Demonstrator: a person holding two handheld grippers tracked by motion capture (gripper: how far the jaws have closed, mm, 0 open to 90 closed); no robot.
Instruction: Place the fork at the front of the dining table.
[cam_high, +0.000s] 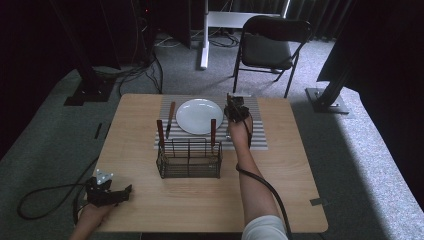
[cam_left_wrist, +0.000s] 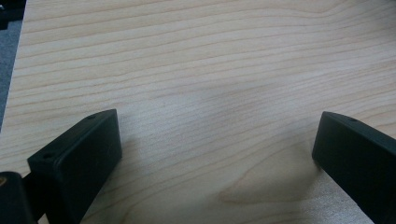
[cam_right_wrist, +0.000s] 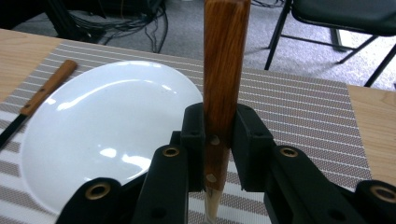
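High view: the right gripper (cam_high: 235, 111) reaches over the striped placemat (cam_high: 260, 137), just right of the white plate (cam_high: 199, 116), apparently to lay a piece of cutlery beside it as part of a place setting. A wooden-handled knife (cam_high: 170, 118) already lies left of the plate. The wire caddy (cam_high: 189, 159) stands on the table (cam_high: 200, 200) in front of the mat with two wooden handles (cam_high: 160, 132) upright in it; it sits between the person and the plate, so the forearm passes to its right. The left gripper (cam_high: 111, 192) rests near the table's front left corner, well apart from the work.

Left gripper view: the jaws stand wide apart over bare table (cam_left_wrist: 210, 70), holding nothing.

Right gripper view: the jaws are clamped on the wooden-handled utensil (cam_right_wrist: 223, 70), its handle pointing away across the placemat (cam_right_wrist: 303, 107), just right of the plate (cam_right_wrist: 107, 126). Its metal end is hidden below.
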